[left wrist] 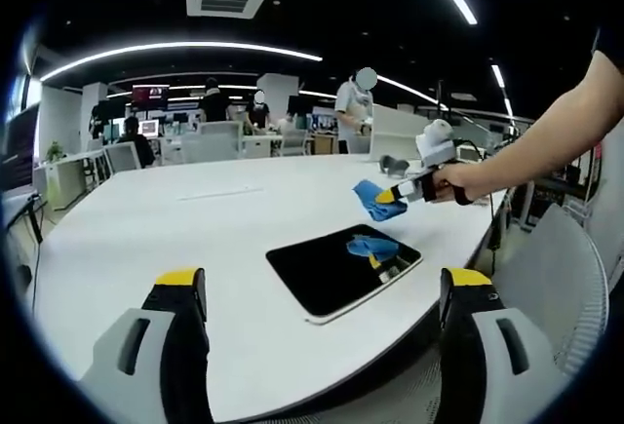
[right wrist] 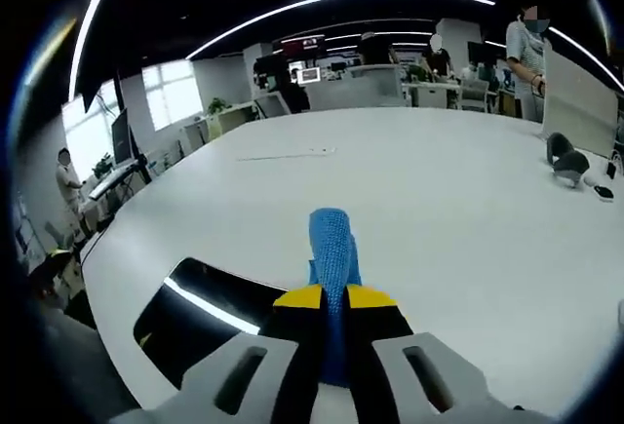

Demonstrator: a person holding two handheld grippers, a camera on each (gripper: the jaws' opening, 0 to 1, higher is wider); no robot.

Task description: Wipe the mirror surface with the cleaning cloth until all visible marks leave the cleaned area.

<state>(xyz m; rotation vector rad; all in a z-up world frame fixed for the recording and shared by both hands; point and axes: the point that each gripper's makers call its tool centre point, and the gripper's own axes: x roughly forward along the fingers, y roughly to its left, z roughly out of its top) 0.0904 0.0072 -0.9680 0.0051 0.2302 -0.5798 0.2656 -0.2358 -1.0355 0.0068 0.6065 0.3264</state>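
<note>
At the near edge of the white table [left wrist: 146, 239] our left gripper [left wrist: 327, 292] sits with jaws spread wide, nothing between them. The mirror [left wrist: 336, 270] lies flat dead ahead of those jaws, near the table's near-right corner, its long axis running diagonally from near-left to far-right.

Beyond the mirror's far-right end our right gripper [left wrist: 395, 193] hangs above the table, jaws pinched on the blue cleaning cloth [left wrist: 375, 200], which reflects in the glass. In the right gripper view the right gripper [right wrist: 331, 297] has the cloth [right wrist: 331, 244] sticking straight out past the tips; the mirror [right wrist: 195, 317] lies below and left of the jaws, close.

So the right hand is the working one: we judge the next move is down and left onto the glass. Marks on the surface: can't tell.
</note>
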